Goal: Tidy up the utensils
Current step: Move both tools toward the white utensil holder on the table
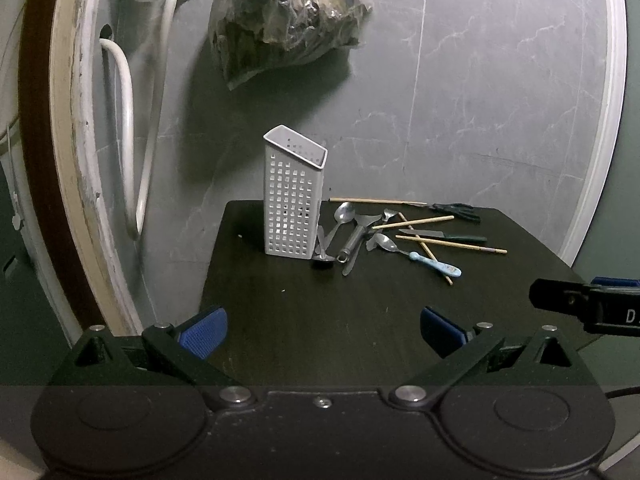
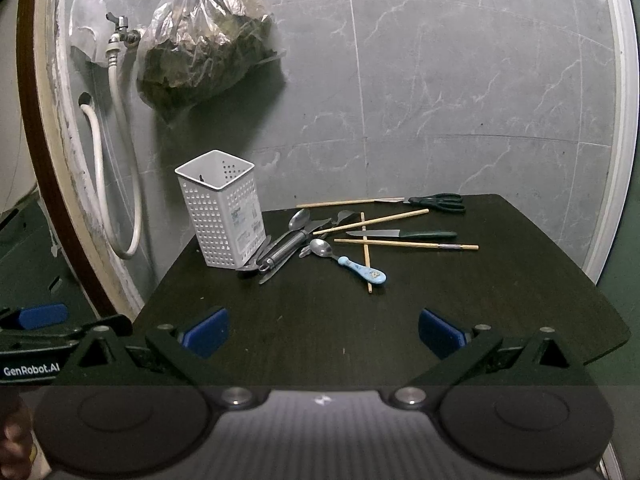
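One white perforated holder (image 2: 222,208) stands upright at the back left of the dark table (image 2: 400,320), and only a small dark tip of something shows inside it. The loose utensils lie in a heap just to its right: four wooden chopsticks (image 2: 370,221), two of them crossing a third; one knife with a dark green handle (image 2: 402,234); one pair of dark-handled scissors (image 2: 438,201) at the back edge; one spoon with a light blue handle (image 2: 352,264); one plain steel spoon (image 2: 300,219); and a tangle of steel pieces (image 2: 280,254) against the holder's foot, too overlapped to count. The right gripper (image 2: 323,330) is held low over the table's near edge, level and facing the heap, its blue-padded fingers spread wide with nothing between them. The left gripper (image 1: 323,330) is held the same way beside it, well short of the utensils, jaws likewise wide apart and bare. One filled plastic bag (image 2: 204,40) hangs on the grey wall behind.
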`<state>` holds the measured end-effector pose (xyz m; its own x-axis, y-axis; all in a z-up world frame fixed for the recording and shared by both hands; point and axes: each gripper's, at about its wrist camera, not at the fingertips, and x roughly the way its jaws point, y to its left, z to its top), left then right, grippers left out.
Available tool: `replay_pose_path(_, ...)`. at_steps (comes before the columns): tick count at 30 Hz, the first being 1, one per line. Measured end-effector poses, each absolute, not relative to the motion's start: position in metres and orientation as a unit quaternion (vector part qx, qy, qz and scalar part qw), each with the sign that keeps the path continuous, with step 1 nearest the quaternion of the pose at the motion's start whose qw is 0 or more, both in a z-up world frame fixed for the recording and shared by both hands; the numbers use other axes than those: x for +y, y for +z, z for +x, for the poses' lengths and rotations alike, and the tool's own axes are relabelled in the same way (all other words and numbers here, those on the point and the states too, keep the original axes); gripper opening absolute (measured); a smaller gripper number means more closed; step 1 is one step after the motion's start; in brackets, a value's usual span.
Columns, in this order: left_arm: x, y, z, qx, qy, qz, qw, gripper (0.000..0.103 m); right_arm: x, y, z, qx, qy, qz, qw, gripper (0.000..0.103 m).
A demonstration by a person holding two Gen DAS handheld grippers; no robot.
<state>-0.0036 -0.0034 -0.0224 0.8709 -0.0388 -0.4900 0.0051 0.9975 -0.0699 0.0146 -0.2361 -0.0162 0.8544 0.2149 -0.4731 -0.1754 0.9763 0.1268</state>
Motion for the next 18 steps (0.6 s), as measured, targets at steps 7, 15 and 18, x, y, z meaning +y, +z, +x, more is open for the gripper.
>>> replay_pose_path(7, -0.0038, -0.0233, -0.0041, 0.259, -0.012, -0.033, 0.965, 0.102, -0.2365, -0.0176, 0.0122, 0.251, 0.099, 0.039, 0.962, 0.103)
replay_pose_path(15, -0.0047, -0.0214, 0.0001, 0.264, -0.013, -0.031, 0.964, 0.102, -0.2371, -0.0164, 0.0133, 0.252, 0.098, 0.039, 0.962, 0.103)
replay_pose_path(18, -0.0055, -0.0215, 0.0001, 0.263, -0.012, -0.030, 0.964, 0.102, -0.2372, -0.0164, 0.0131, 0.252, 0.097, 0.040, 0.962, 0.103)
